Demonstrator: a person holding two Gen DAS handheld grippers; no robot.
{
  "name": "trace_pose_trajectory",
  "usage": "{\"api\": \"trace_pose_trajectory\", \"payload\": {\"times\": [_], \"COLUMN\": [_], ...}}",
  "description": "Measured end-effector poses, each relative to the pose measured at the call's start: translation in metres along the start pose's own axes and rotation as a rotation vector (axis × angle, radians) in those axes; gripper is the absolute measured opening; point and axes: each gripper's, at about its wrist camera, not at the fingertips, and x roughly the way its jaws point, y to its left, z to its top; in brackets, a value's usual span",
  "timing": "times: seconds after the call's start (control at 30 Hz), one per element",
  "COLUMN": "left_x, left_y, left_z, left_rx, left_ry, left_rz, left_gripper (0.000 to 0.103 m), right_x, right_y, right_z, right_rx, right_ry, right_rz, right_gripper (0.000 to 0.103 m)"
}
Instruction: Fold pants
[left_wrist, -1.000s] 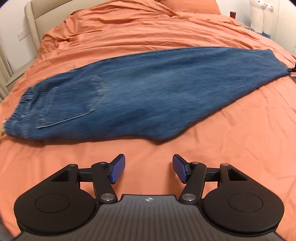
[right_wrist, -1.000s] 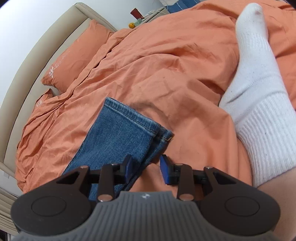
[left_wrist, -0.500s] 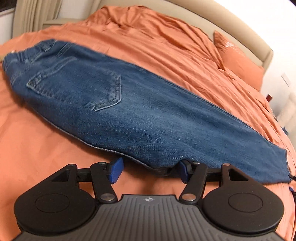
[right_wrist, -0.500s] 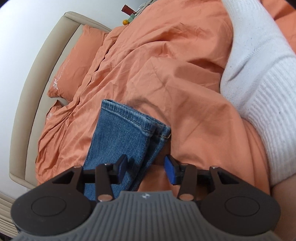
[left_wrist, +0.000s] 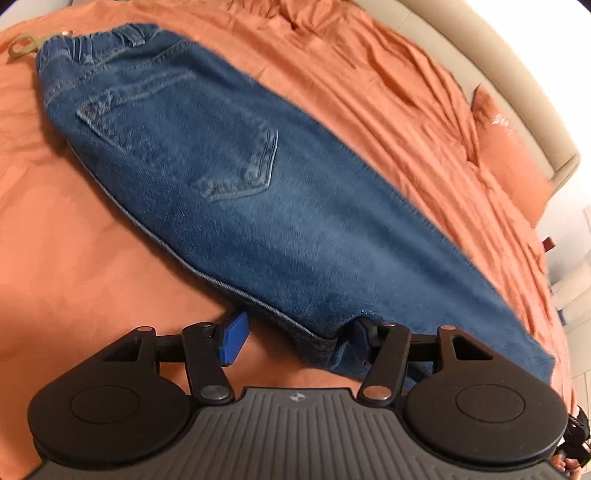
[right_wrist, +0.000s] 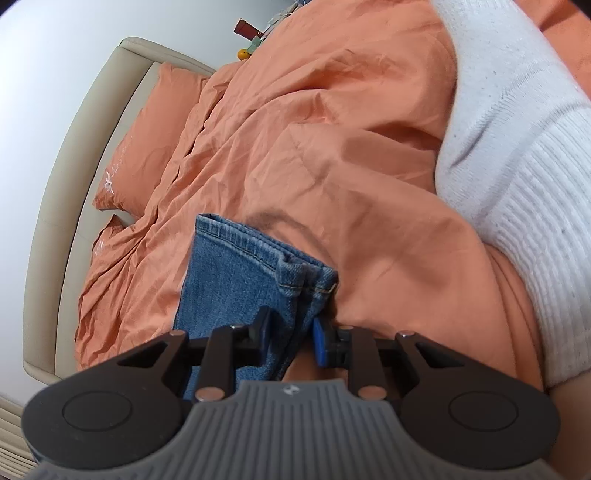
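Blue jeans (left_wrist: 258, 206) lie flat on the orange bedding (left_wrist: 74, 258), waistband at the upper left, back pocket up. My left gripper (left_wrist: 295, 341) is at their near edge. Its jaws are closing, with the denim edge between them. The left pad (left_wrist: 232, 341) is clear of the cloth and the right pad sits half under it. In the right wrist view the leg ends (right_wrist: 236, 280) lie stacked. My right gripper (right_wrist: 291, 334) is closing on them just below the hems, with bunched denim filling the gap between its pads.
A person's foot in a white sock (right_wrist: 517, 166) rests on the bed right of the leg ends. An orange pillow (right_wrist: 147, 140) and a beige headboard (right_wrist: 74, 147) lie at the far left. Small items stand on a bedside stand (right_wrist: 245, 31). A tan loop (left_wrist: 20, 46) lies by the waistband.
The left gripper rolled and moved up to the jeans' near edge, which now lies between its jaws. The right jaws widened, then narrowed onto the leg ends.
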Motion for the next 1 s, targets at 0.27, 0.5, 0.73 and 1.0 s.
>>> {"api": "trace_pose_trajectory", "payload": {"times": [0.27,0.5,0.73,1.0], "left_x": [-0.002,0.002,0.005,-0.024], "left_y": [-0.028,-0.022,-0.018,-0.023], "left_z": [-0.003,-0.009,-0.009,-0.017], "left_rx": [0.090,0.169,0.182,0.353], "left_ry": [0.036,0.135,0.169,0.249], "left_rz": [0.131,0.192,0.202,0.302], "left_gripper": [0.014,0.013,0.022,0.021], "right_x": [-0.002,-0.022,0.009,0.004], "right_y": [0.007,0.044,0.022,0.021], "right_z": [0.000,0.006,0.006,0.005], "right_rx": [-0.035,-0.184,-0.166,-0.174], "right_ry": [-0.026,-0.126,-0.061,-0.057], "right_rz": [-0.003,0.017,-0.112,-0.112], "right_gripper": [0.001,0.000,0.000,0.003]}}
